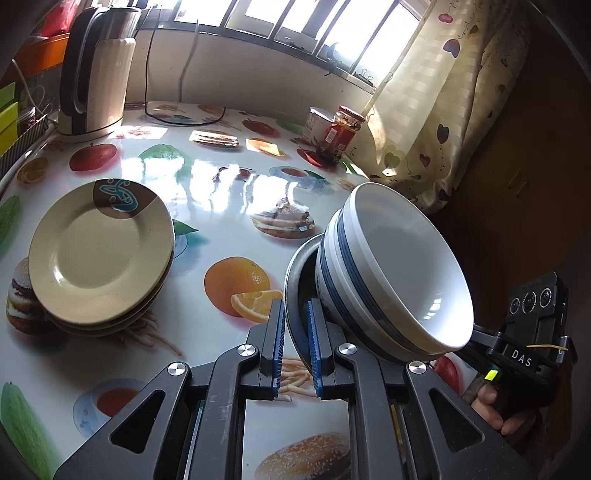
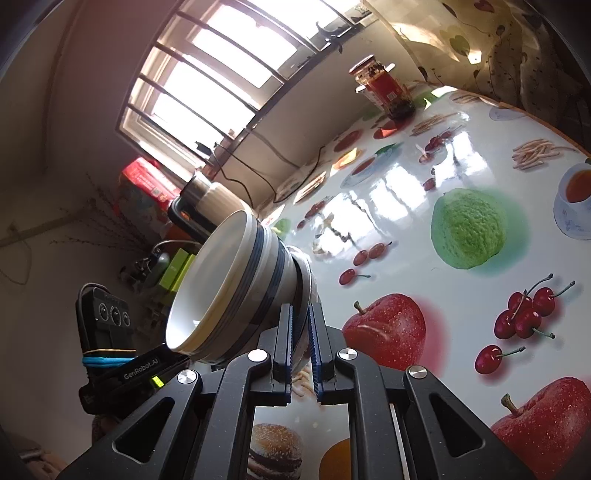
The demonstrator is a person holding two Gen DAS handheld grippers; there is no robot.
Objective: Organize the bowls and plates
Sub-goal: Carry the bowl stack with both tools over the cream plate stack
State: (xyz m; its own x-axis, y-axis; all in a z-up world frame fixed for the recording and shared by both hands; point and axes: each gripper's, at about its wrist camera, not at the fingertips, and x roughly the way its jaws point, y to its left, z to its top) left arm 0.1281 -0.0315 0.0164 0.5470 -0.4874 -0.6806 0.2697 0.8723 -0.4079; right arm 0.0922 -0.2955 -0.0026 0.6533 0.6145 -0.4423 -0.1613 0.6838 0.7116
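Together, left gripper (image 1: pixel 295 332) and right gripper (image 2: pixel 300 334) each clamp opposite rims of plate (image 1: pixel 295 280) carrying nested bowls (image 1: pixel 399 273), held tilted above surface (image 1: pixel 229 206). Two-sided grip likely steadies load. Plate stack (image 1: pixel 99 254) sits left, probable destination.

Left wrist view: we look from behind the left gripper (image 1: pixel 295 332), angled down over the table (image 1: pixel 221 206) toward the window (image 1: pixel 295 18).
Right wrist view: we sit rolled behind the right gripper (image 2: pixel 301 332), close in.
Shared: the stacked bowls (image 1: pixel 399 273), table, kettle (image 1: pixel 99 70), jar (image 1: pixel 341 129).
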